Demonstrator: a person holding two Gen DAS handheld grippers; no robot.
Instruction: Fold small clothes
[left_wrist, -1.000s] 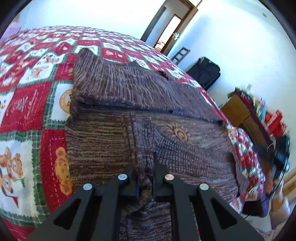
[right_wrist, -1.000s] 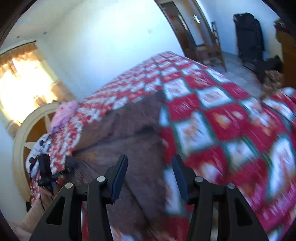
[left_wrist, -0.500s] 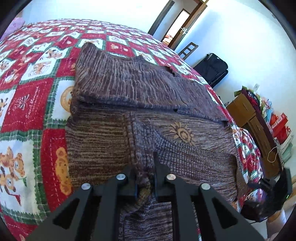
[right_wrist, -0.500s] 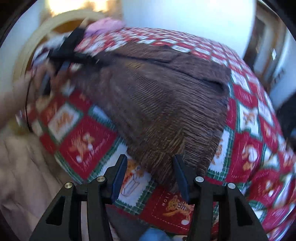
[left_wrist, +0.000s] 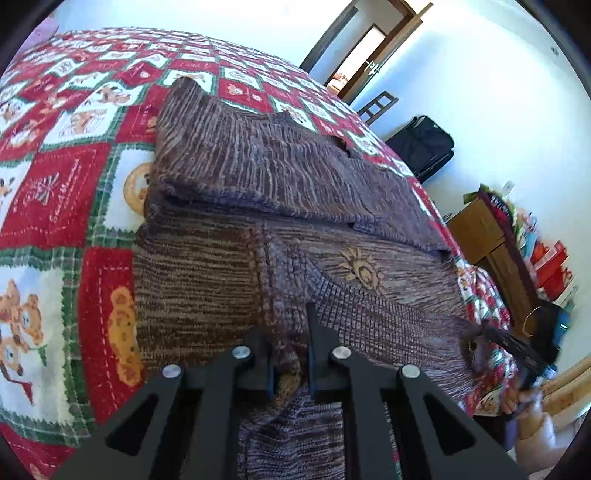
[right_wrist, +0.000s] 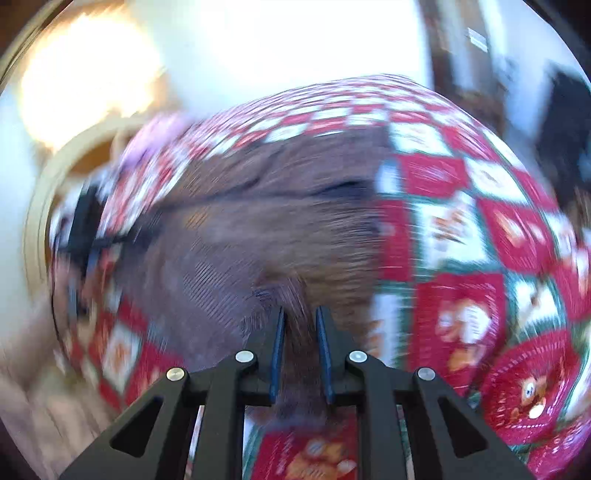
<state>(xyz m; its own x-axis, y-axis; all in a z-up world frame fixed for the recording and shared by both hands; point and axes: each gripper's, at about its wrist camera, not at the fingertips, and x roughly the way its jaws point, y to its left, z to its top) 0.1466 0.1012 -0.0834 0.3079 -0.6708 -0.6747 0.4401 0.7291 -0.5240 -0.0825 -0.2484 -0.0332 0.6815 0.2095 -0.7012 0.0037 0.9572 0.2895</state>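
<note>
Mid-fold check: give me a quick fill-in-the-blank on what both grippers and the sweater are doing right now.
1. The left gripper is shut on the brown ____.
2. The right gripper is ____ on the sweater's edge.
3. The sweater lies on a red, white and green ____ with teddy bears.
4. The sun emblem shows in the ____ wrist view.

Missing words: sweater; shut; quilt; left
</note>
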